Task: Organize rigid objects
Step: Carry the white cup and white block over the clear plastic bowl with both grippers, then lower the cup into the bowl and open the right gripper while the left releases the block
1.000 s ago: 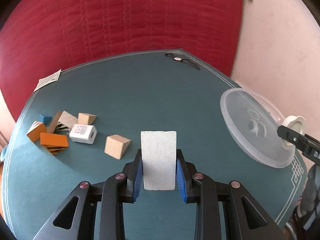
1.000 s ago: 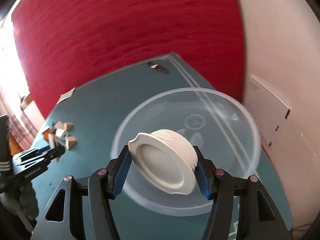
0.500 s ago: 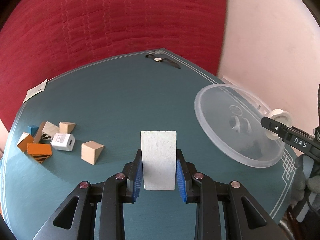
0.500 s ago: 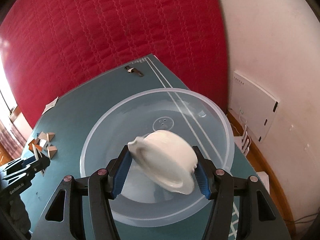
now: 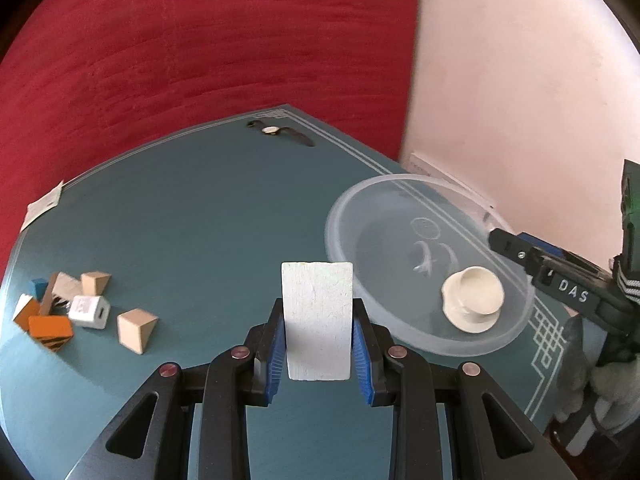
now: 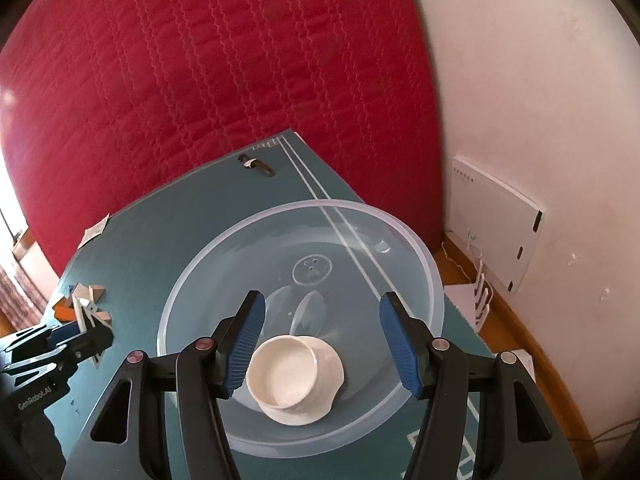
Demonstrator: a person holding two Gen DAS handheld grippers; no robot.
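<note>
My left gripper [image 5: 318, 316] is shut on a white rectangular block [image 5: 317, 320] and holds it upright above the teal table, left of the clear plastic bowl [image 5: 344, 216]. My right gripper [image 6: 322, 312] is open above the bowl [image 6: 400, 236]. A white round cap [image 6: 294, 380] lies open side up inside the bowl near its front rim; it also shows in the left wrist view [image 5: 474, 300]. The right gripper's finger [image 5: 540, 264] reaches over the bowl's right rim.
A cluster of wooden and orange blocks with a white charger [image 5: 90, 312] lies at the table's left [image 6: 86, 300]. A tan wedge block [image 5: 136, 330] sits nearer. A wristwatch [image 5: 280, 132] lies at the far edge, a paper tag [image 5: 42, 206] at far left. A wall stands right.
My right gripper has opened and let go of the white cap, which now rests in the bowl. My left gripper with the white block has moved right, toward the bowl.
</note>
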